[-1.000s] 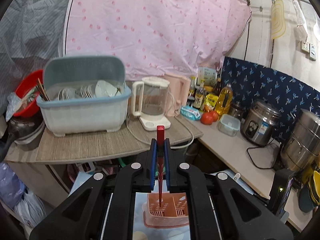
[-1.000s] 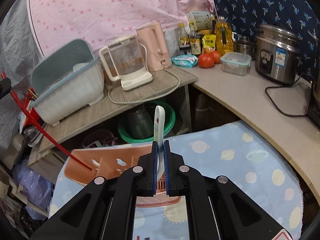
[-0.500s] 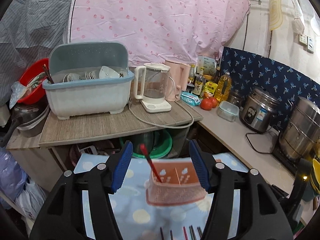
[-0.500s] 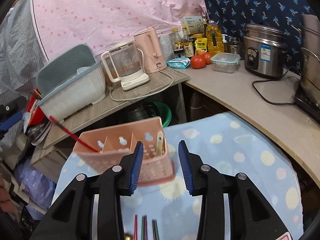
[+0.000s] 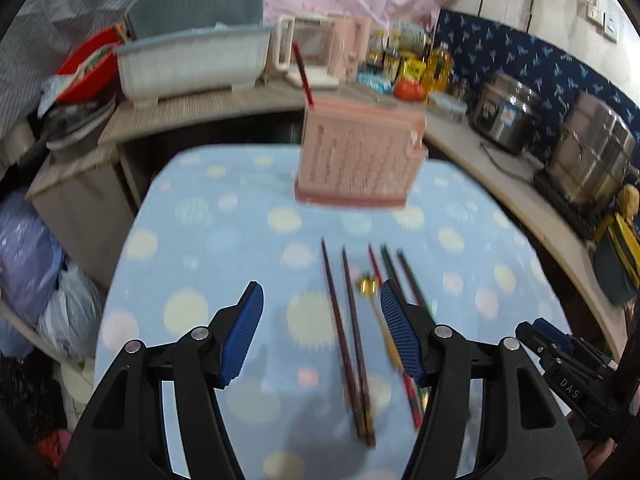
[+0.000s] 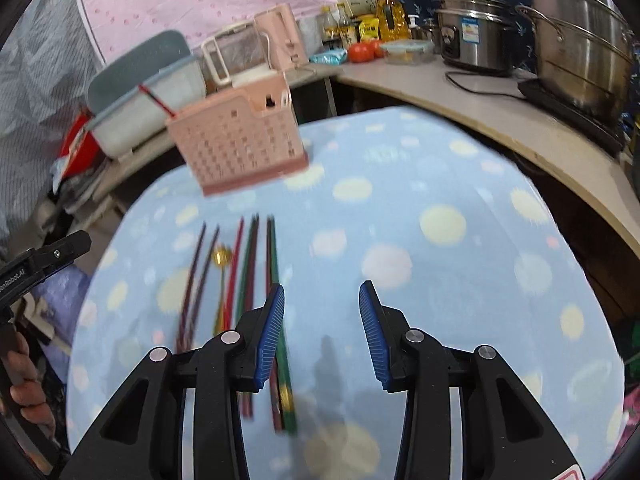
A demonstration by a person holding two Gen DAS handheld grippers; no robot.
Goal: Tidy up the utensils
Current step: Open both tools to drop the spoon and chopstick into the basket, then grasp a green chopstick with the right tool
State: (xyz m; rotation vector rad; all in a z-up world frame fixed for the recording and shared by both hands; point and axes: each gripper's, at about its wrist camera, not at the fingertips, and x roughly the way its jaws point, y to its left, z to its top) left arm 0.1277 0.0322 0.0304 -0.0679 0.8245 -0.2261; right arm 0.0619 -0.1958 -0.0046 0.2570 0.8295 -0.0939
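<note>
A pink utensil basket (image 5: 360, 156) (image 6: 240, 144) stands at the far side of the blue dotted cloth. A red chopstick (image 5: 303, 76) (image 6: 158, 102) leans out of its left end, and a pale spoon handle (image 6: 285, 98) shows at its right end. Several dark red and green chopsticks (image 5: 348, 332) (image 6: 248, 280) and a small gold spoon (image 5: 369, 286) (image 6: 223, 258) lie on the cloth nearer to me. My left gripper (image 5: 320, 312) is open above the two dark red chopsticks, not touching them. My right gripper (image 6: 322, 312) is open over bare cloth, just right of the chopsticks.
A shelf behind holds a grey dish rack (image 5: 192, 56), a clear kettle (image 6: 232, 56) and a pink kettle (image 6: 280, 36). On the counter to the right are a rice cooker (image 6: 476, 36), a steel pot (image 6: 580, 36), bottles and tomatoes. A hand (image 6: 24, 380) grips the left tool.
Both grippers let go of their utensils, the red chopstick and the pale spoon, which now stand in the basket. Both opened and drew back and down toward the chopsticks on the cloth.
</note>
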